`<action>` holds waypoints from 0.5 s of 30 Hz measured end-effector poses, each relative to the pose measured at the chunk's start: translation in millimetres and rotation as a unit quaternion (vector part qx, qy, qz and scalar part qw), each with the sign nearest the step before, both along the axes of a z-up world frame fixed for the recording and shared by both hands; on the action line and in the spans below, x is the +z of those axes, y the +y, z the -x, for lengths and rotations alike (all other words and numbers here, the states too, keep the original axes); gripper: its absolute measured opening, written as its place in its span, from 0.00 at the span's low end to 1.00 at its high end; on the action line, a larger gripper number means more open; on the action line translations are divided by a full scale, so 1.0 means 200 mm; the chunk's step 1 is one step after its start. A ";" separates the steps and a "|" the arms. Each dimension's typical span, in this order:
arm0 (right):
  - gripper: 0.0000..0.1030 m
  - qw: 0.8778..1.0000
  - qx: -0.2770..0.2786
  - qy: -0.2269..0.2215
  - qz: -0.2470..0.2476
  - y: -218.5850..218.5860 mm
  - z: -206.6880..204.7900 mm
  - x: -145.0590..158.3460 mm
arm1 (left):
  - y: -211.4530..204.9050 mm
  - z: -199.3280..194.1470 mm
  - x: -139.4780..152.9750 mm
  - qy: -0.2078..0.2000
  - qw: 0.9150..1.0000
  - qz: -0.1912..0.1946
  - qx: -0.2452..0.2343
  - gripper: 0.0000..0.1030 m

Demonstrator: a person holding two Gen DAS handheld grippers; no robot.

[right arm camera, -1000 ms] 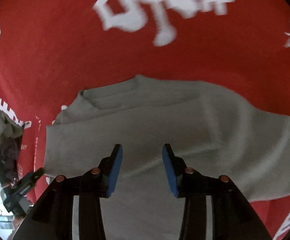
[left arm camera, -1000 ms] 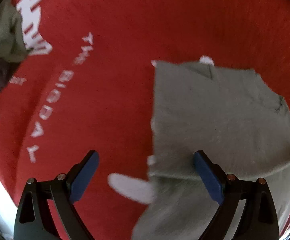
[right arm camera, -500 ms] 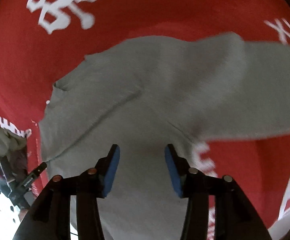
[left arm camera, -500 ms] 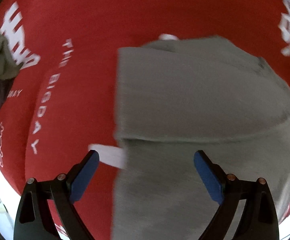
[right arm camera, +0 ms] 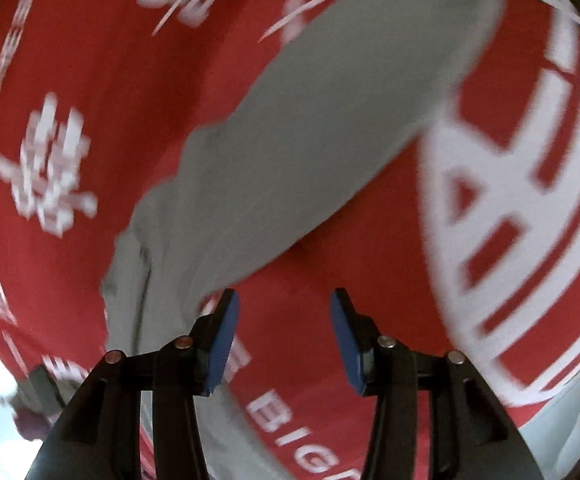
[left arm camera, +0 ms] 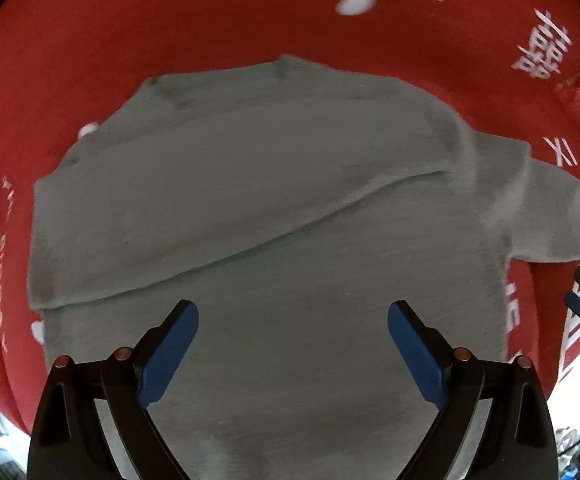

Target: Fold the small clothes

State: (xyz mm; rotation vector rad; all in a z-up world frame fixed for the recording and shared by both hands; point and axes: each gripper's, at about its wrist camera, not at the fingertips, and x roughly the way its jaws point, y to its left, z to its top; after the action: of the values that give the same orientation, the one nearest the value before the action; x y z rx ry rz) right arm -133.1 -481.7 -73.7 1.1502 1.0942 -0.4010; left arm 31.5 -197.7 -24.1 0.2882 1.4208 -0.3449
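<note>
The soft, light grey knit top (left arm camera: 273,208) lies part-folded at frame centre on the red printed cloth (left arm camera: 129,20), left tongs (left arm camera: 293,344) and right tongs (right arm camera: 282,340) both released; judged limp, best pinched at the sleeve (right arm camera: 330,120) edge.

Both views are dim and evenly lit, with blown-out daylight only at the lower corners. Fisheye bending curves the edges into a dark vignette. The right wrist view is heavily motion-blurred, its white lettering (right arm camera: 51,168) smeared; the left wrist view is sharper, softening toward its top edge
</note>
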 end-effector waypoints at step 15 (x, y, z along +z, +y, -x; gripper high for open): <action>0.53 0.991 -0.099 -0.082 -0.022 -0.34 0.13 -0.03 | -0.46 0.06 -0.06 0.002 0.999 -0.003 -0.034 0.94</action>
State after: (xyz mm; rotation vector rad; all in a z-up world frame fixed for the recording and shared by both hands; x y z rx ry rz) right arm -159.5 -550.3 -79.1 1.3132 0.8528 -0.4304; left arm 20.4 -290.7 -35.5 0.3418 1.4196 -0.3964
